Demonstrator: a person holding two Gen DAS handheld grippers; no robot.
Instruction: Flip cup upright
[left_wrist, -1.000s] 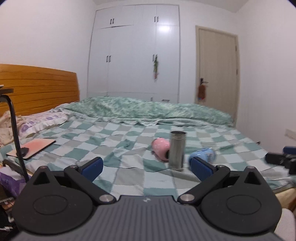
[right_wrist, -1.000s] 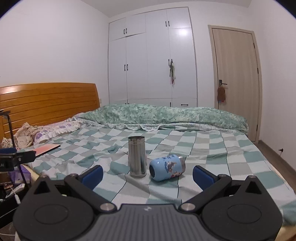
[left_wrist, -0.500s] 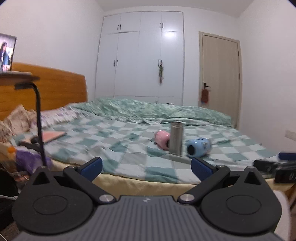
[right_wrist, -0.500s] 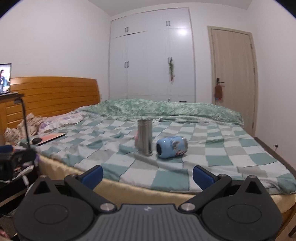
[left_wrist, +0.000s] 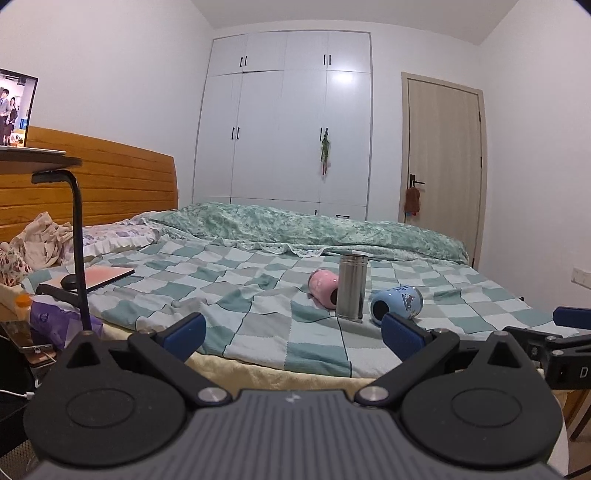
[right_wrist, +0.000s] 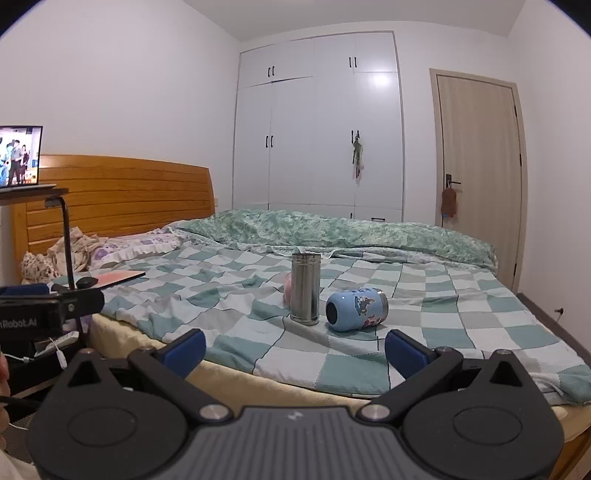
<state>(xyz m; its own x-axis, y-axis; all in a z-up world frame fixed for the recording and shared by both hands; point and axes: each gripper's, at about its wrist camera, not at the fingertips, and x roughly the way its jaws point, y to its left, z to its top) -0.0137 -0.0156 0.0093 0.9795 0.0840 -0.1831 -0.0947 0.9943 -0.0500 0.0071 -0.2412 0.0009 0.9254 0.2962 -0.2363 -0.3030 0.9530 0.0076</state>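
Note:
Three cups are on the checked bedspread. A steel cup stands upright. A pink cup lies on its side just left of and behind it; in the right wrist view only a sliver of the pink cup shows. A blue cup lies on its side to the right, mouth toward me. My left gripper is open and empty, held back off the bed's near edge. My right gripper is open and empty, also short of the bed.
A laptop with a mouse lies on the bed at left. A black lamp stand and side table with a screen stand at the far left. A rumpled green duvet lies behind the cups. The right gripper shows in the left wrist view.
Both grippers have pulled back and away from the bed, so the cups look farther off and the bed's near edge is in view. The cups have not moved.

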